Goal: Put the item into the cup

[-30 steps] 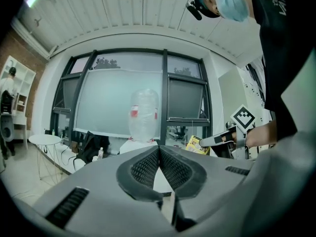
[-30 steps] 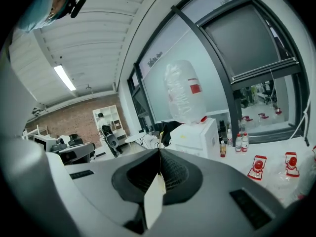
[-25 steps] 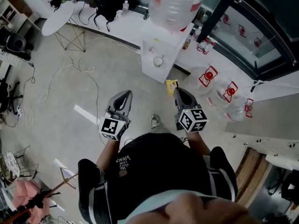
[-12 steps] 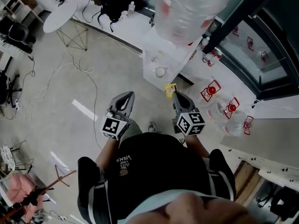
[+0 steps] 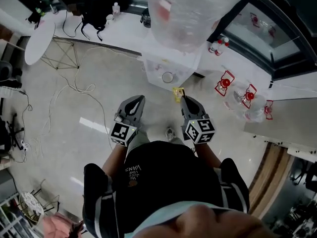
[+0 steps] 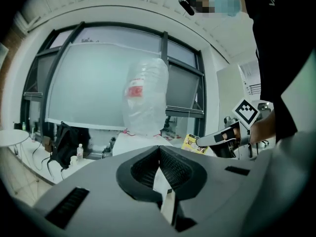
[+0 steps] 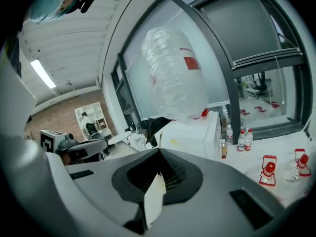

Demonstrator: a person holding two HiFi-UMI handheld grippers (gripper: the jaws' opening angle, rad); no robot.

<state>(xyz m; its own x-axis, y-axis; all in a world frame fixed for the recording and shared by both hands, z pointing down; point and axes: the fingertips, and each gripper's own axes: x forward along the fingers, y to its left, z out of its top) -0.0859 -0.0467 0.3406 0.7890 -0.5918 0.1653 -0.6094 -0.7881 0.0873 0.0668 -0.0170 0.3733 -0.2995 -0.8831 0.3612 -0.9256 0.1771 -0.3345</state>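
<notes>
A small yellow packet [image 5: 178,92] is pinched at the tip of my right gripper [image 5: 182,98], which is shut on it. From the right gripper view the packet [image 7: 154,196] shows edge-on as a pale card between the jaws of my right gripper [image 7: 159,151]. A white cup [image 5: 168,77] stands on the shelf of the white water dispenser [image 5: 156,63], just beyond the packet. My left gripper [image 5: 140,98] is held level beside it, shut, with nothing seen in it. In the left gripper view my left gripper [image 6: 159,148] has its jaws together, and the packet [image 6: 189,141] shows to the right.
A large clear water bottle [image 5: 188,14] tops the dispenser and overhangs the cup. Red-capped containers [image 5: 225,81] stand on a white ledge at the right. A round white table [image 5: 39,38] and loose cables [image 5: 74,86] lie to the left on the grey floor.
The dispenser and cup have come nearer to the grippers in the head view. Both grippers keep their pose, and the packet stays in the right one.
</notes>
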